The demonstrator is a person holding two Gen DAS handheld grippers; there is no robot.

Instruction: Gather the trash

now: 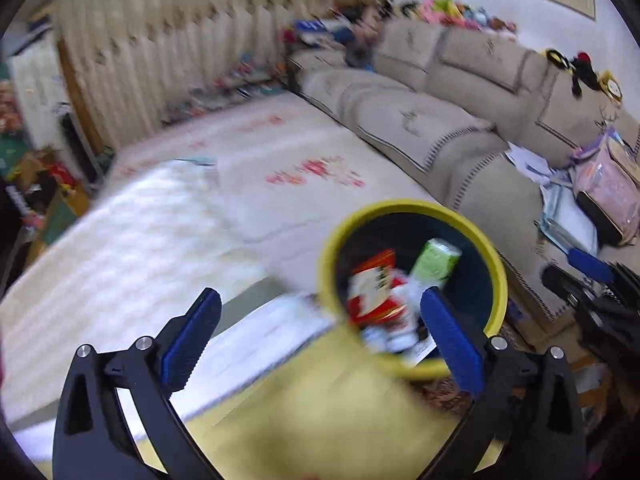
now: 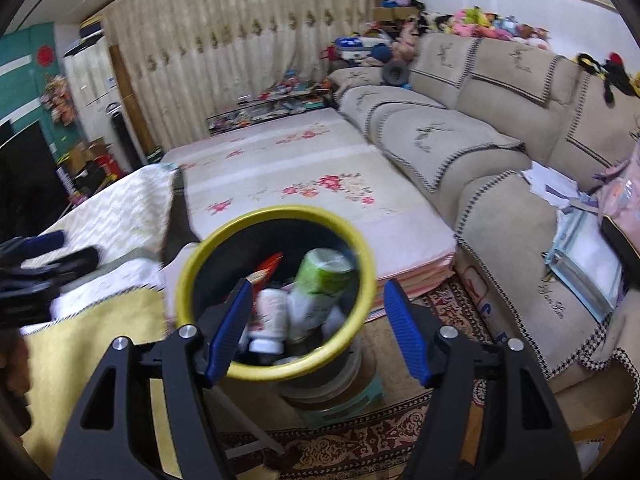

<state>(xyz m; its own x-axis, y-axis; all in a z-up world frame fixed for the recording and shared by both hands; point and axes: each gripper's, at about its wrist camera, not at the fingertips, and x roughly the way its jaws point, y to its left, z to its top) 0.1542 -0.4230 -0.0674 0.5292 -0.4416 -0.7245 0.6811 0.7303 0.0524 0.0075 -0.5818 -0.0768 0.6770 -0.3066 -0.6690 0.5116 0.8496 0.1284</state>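
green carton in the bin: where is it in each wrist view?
Left wrist: green carton sits right of centre, inside the yellow-rimmed bin, just above the left gripper's right finger.
Right wrist: green carton sits at centre, inside the bin, framed between the right gripper's fingers.
Shared landmark: the beige sofa, behind and right of the bin in both views.

Both wrist views above shared bin [image 1: 408, 208]
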